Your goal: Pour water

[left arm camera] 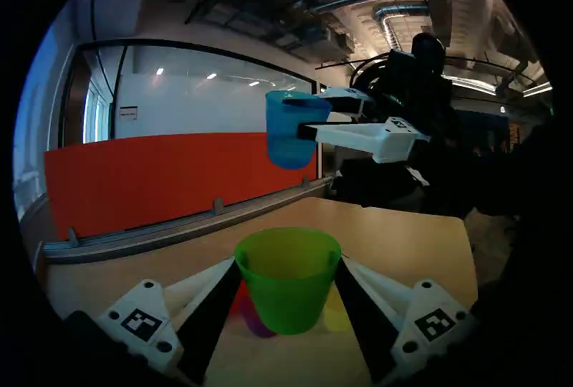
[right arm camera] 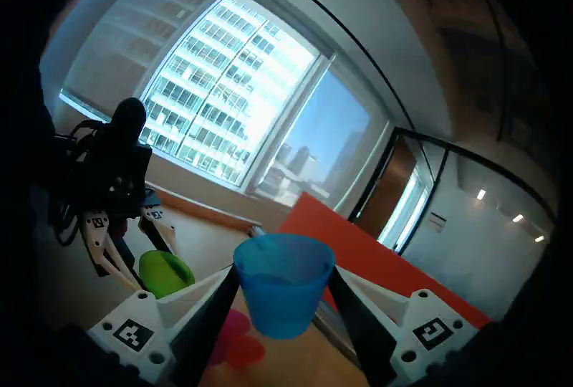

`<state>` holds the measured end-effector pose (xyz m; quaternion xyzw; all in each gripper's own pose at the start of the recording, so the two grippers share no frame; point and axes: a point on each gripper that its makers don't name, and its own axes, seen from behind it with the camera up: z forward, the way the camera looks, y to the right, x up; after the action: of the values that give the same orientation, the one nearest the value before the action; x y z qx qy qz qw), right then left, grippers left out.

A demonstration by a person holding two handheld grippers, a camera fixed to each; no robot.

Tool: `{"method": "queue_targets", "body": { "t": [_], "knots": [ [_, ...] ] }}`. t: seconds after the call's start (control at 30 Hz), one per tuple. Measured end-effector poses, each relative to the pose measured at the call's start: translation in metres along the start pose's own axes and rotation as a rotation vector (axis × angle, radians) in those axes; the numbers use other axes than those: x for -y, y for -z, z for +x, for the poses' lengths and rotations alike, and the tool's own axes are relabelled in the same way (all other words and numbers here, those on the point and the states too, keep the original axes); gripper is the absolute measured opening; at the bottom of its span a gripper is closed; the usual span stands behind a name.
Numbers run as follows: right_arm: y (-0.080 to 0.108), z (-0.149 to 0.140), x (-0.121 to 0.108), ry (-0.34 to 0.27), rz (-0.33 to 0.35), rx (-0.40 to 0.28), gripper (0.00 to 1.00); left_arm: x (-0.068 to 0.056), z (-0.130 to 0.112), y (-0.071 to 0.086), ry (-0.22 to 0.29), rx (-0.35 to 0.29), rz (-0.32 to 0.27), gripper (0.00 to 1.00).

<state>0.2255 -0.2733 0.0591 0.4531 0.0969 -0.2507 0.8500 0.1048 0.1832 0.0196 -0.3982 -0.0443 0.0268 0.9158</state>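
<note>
Cups, two: blue cup (right arm camera: 283, 294) clamped in right hand-held gripper (right arm camera: 283, 270); green cup (left arm camera: 288, 294) clamped in left hand-held gripper (left arm camera: 287, 264). Probably light, stiff, slippery plastic; grip mid-wall, below rim.

Each camera sits close behind its own jaws: the left gripper view faces an orange wall (left arm camera: 179, 179) past the green cup (left arm camera: 288, 290), the right gripper view tilts toward a window (right arm camera: 215, 122) past the blue cup (right arm camera: 283, 287); both show both cups.

Wooden table (left arm camera: 401, 233); orange panel (left arm camera: 143, 179); pink cups, maybe (right arm camera: 247, 351).
</note>
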Motion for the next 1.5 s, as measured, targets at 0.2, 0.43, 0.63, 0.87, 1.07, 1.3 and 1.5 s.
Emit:
{"method": "queue_targets", "body": {
  "t": [0.2, 0.43, 0.63, 0.87, 1.07, 1.3, 1.5],
  "knots": [
    [-0.006, 0.002, 0.0, 0.053, 0.005, 0.005, 0.89, -0.002, -0.002, -0.001, -0.001, 0.004, -0.007, 0.86],
    [-0.012, 0.004, -0.004, 0.114, 0.005, 0.011, 0.89, -0.003, -0.004, -0.002, -0.001, 0.004, -0.012, 0.86],
    [-0.015, 0.008, -0.006, 0.166, 0.007, 0.008, 0.89, -0.003, -0.004, -0.003, -0.001, 0.003, -0.012, 0.86],
    [-0.02, 0.012, -0.008, 0.242, 0.008, 0.005, 0.89, -0.003, -0.002, -0.003, -0.003, -0.002, -0.014, 0.86],
    [-0.023, 0.018, -0.009, 0.308, 0.008, -0.001, 0.89, -0.002, -0.001, -0.005, -0.003, -0.006, -0.012, 0.86],
    [-0.025, 0.023, -0.014, 0.386, 0.004, 0.0, 0.89, -0.002, 0.003, -0.005, -0.001, -0.012, -0.012, 0.86],
    [-0.027, 0.025, -0.017, 0.442, 0.006, 0.002, 0.89, -0.002, 0.007, -0.006, -0.002, -0.017, -0.013, 0.86]
  ]
}}
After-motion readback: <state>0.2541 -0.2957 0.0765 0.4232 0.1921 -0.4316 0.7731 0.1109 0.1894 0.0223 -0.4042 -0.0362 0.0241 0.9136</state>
